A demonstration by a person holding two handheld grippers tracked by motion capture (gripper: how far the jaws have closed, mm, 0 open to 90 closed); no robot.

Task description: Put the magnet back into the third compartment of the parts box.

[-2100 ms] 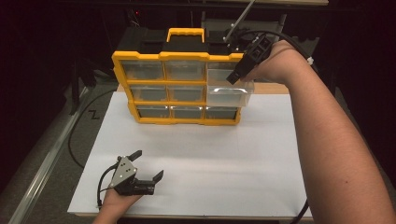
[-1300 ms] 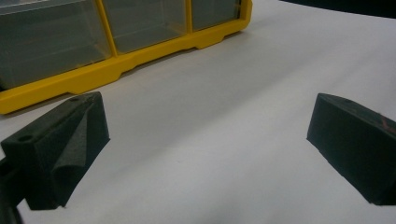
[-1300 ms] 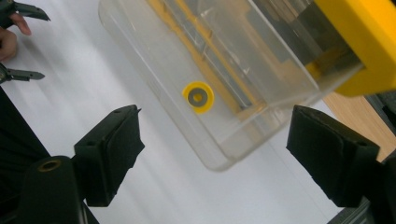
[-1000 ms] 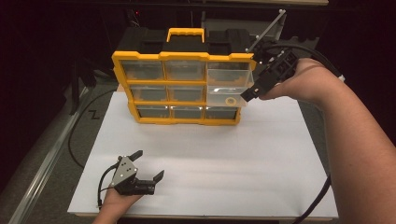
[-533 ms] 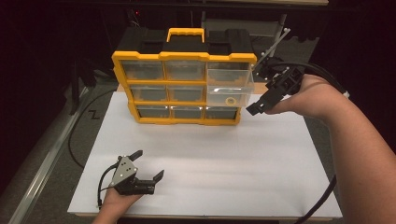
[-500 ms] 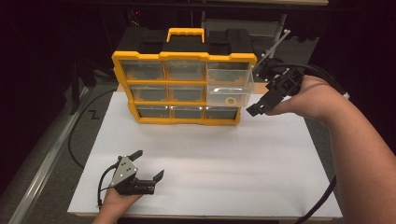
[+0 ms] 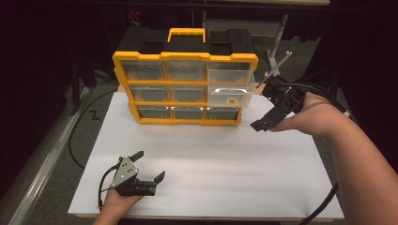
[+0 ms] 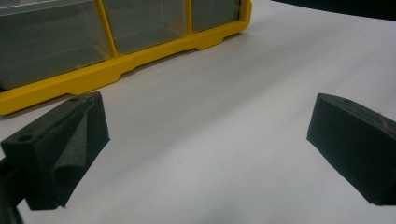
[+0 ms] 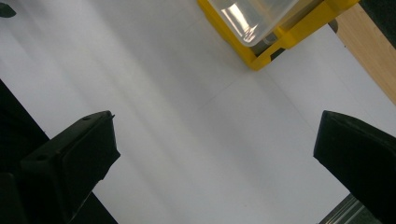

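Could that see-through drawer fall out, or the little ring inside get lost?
Maybe. The clear drawer sticks far out of the yellow organizer, so a knock from the right gripper, hanging open just beside it, might tip it out. Then the small yellow ring inside could roll off the white table. The organizer stands upright, so a hard push on the drawer might shove it backward.

Organizer (image 7: 185, 89) stands upright at the far end of the white board (image 7: 206, 159), w/ its carry handle (image 7: 187, 33) on top. Its top-right drawer (image 7: 231, 88) sticks out toward me; a small ring (image 7: 231, 101) lies in it. My right gripper (image 7: 277, 105) hangs just right of that drawer, apart from it, above the board. My left gripper (image 7: 146, 169) sits well in front of the organizer, on the board's near-left part.
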